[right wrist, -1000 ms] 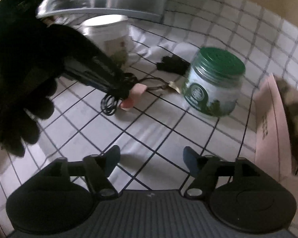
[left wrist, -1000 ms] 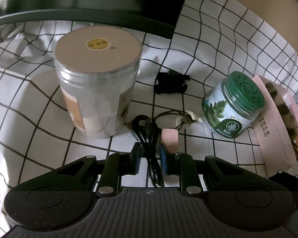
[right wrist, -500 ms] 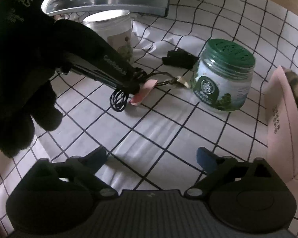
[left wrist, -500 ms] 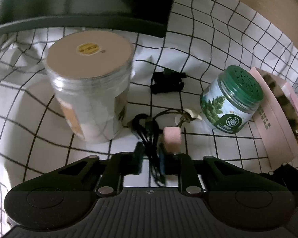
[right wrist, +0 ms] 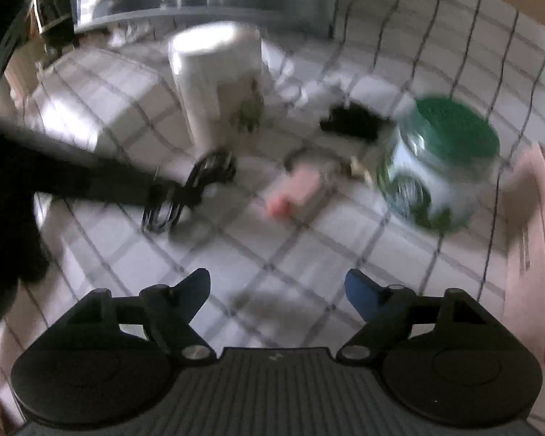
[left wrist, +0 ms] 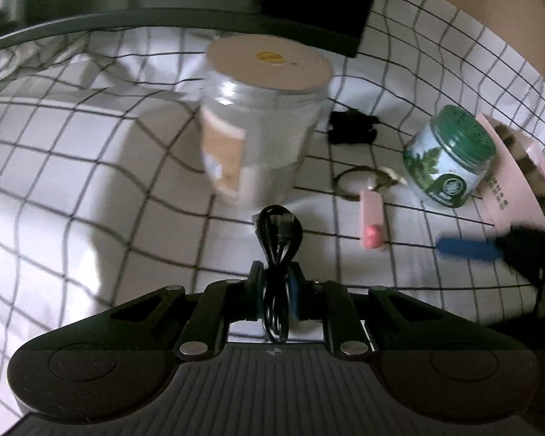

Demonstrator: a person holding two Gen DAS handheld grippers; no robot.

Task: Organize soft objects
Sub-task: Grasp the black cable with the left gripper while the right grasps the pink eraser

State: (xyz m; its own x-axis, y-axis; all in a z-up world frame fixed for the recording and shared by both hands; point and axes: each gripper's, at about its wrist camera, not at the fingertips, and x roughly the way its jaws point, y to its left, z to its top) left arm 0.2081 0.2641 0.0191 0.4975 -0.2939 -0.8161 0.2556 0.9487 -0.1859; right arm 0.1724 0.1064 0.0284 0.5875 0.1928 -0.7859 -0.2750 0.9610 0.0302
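The coiled black cable (left wrist: 278, 243) is pinched between the left gripper (left wrist: 275, 292) fingers, which are pressed hard onto the bundle's middle; its upper loop stands out past the fingertips and a short loop hangs back toward the gripper body. In the right wrist view the same cable (right wrist: 196, 185) shows at the tip of the dark left gripper reaching in from the left, above the checked cloth (left wrist: 72, 189) that covers the counter. Just beyond the left fingers and a little to their right lies a pink clip (left wrist: 371, 219) with a reddish end, joined to a thin cord loop (left wrist: 348, 181) — both flat on the cloth. Straight ahead of the fingers stands a tall clear jar (left wrist: 261, 123) with a tan lid. Behind and to the right of the clip sits a small black bundle (left wrist: 352, 130), and farther right a jar with a green lid (left wrist: 450, 160), close beside a pink box (left wrist: 508, 189) at the edge. The right gripper (right wrist: 278, 290) has its fingers spread and closing, with only bare cloth between them — one blue fingertip (left wrist: 465, 247) of it shows at the right of the left wrist view. The right wrist view is blurred, so finer detail there cannot be told.
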